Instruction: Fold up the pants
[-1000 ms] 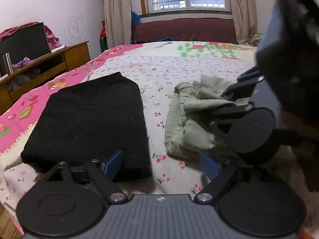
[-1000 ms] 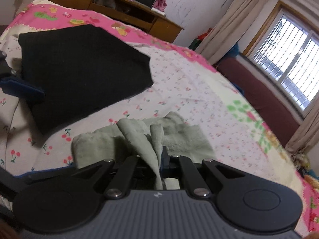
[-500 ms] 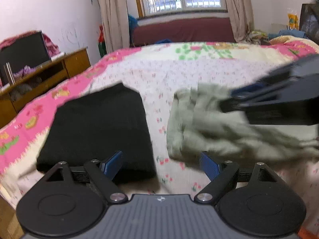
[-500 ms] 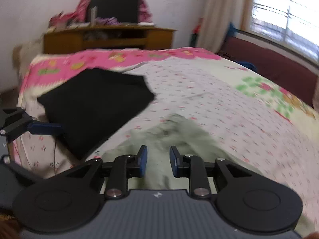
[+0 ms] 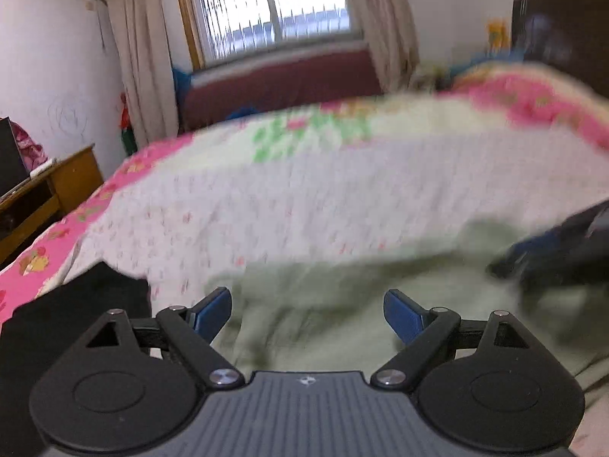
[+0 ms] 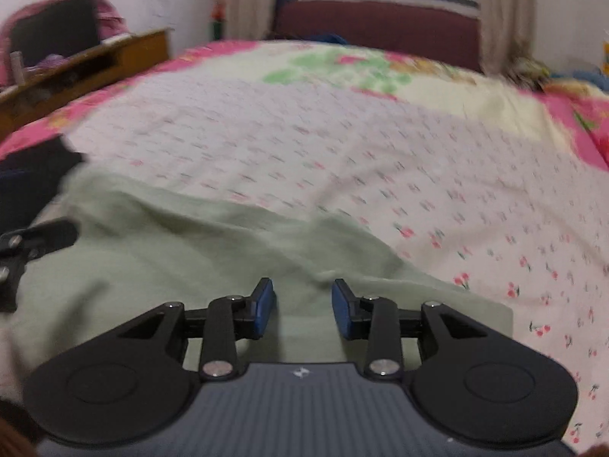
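Right hand-held gripper dropped its pinch on the green pants; jaws opening, nothing between them. Left hand-held gripper wide open, empty. Pants now lower-centre on the bed, still rumpled, right of black folded garment. Regrasp next.

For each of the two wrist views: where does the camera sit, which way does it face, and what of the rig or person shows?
Left wrist: behind the open left gripper, facing down the bed toward the window; the right gripper enters at right.
Right wrist: behind the right gripper, its jaws opening with nothing pinched, same heading; the left gripper shows at left.
Both share the green pants, black garment, bed and window.
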Demonstrator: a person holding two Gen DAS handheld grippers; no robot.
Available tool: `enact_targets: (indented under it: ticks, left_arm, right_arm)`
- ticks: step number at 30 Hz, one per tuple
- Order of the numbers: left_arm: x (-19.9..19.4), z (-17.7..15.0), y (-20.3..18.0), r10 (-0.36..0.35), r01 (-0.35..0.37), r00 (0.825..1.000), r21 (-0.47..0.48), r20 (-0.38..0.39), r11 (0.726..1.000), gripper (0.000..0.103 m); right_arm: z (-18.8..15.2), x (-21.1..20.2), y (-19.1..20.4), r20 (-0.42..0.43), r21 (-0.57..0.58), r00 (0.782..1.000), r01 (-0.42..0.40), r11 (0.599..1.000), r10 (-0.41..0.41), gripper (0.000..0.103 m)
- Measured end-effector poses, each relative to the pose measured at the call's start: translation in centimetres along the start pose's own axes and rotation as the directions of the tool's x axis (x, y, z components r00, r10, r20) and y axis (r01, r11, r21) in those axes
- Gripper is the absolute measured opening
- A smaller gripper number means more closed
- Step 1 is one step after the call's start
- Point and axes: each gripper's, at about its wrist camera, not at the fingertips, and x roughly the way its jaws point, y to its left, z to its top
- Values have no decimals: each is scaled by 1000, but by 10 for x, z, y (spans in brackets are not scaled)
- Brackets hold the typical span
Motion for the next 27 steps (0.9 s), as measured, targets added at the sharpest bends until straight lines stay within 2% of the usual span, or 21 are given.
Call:
enact_targets:
  ticks: [2, 4, 6, 7, 11, 13, 16, 18, 20, 23, 25, 27]
  left_arm:
    - [18, -9, 1, 52, -50, 994, 24, -95, 998, 100]
    - [23, -19, 9, 68, -68, 986, 6, -150, 998, 102]
    - [18, -22, 17, 56, -63, 985, -41, -163, 997, 102]
    - [16, -22, 19, 62, -71, 984, -49, -167, 996, 103]
    - [6, -15, 6, 129, -130, 983, -3, -132, 991, 102]
    - [0, -9, -5, 115, -113, 988, 22, -100, 993, 102]
    - [-7, -3, -25, 73, -70, 994, 47, -80, 996, 102]
    - [-11, -2, -39, 59, -53, 996, 75, -69, 996, 102]
    - [-13, 0, -49, 46, -40, 997, 97, -66, 994, 102]
    - [-11, 2, -61, 36, -27, 997, 131, -72, 991, 102]
    - [-11, 4, -64, 34, -24, 997, 145, -70, 989, 102]
    - [-9, 6, -66, 33, -21, 997, 151, -73, 988, 102]
  right_arm:
    - [-1, 2, -18, 11, 78, 1000, -18, 997, 17, 27]
    - [-2, -10, -29, 29, 117, 999, -28, 993, 25, 27]
    - [-5, -30, -38, 55, 125, 998, -16, 992, 9, 35]
    - [-9, -43, -45, 69, 134, 998, -14, 991, 5, 35]
    - [-33, -89, -83, 76, 230, 997, 9, 973, -28, 37]
    - [-47, -100, -101, 41, 296, 999, 9, 955, -22, 40]
    - [-67, -100, -122, -6, 389, 999, -35, 921, 41, 40]
    - [-76, -98, -132, 9, 470, 993, -108, 876, 117, 40]
    - [-78, -91, -137, 42, 519, 973, -215, 827, 226, 40]
    - [-75, -77, -136, 26, 536, 936, -309, 786, 350, 40]
    - [-75, -67, -139, -2, 530, 933, -305, 791, 361, 39]
    - [-78, -57, -142, 14, 579, 920, -326, 748, 391, 38]
